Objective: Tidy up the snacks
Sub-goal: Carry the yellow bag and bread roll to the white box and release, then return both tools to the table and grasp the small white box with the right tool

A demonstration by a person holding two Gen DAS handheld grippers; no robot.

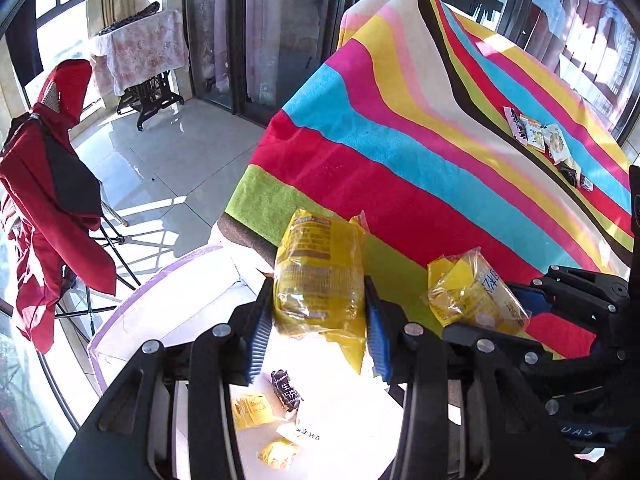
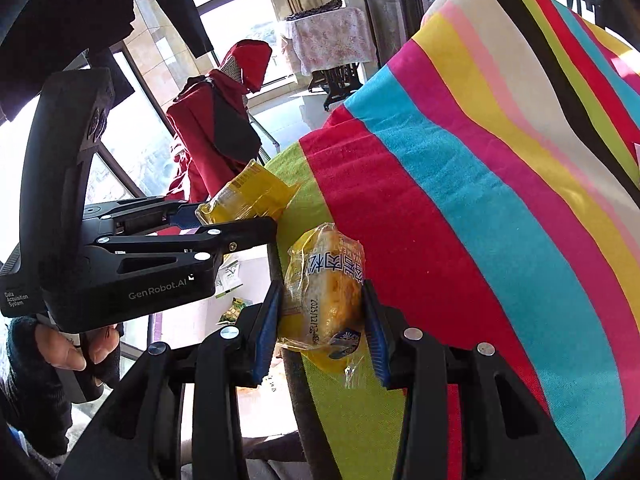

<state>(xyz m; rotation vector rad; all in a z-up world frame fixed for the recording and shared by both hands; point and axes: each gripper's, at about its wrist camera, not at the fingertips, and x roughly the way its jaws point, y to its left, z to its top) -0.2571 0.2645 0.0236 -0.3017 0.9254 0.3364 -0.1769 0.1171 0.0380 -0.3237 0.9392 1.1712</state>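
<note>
The left gripper [image 1: 318, 320] is holding a yellow snack pack [image 1: 318, 272] between its fingers over the white box [image 1: 132, 320], where some snacks [image 1: 276, 412] are already lying. The right gripper [image 2: 322, 320] is gripping a second yellow pack [image 2: 324, 300] beside it. Several packets [image 1: 540, 136] are waiting on the striped desk [image 1: 440, 152], so the job looks about half finished.

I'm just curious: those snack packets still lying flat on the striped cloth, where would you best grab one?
Probably across the narrow width of a flat packet, coming down from above. They lie flat, side by side on the striped cloth, so only their top faces and outer edges are free.

bright sun from windows | glare on floor | fisheye-warped edges
</note>
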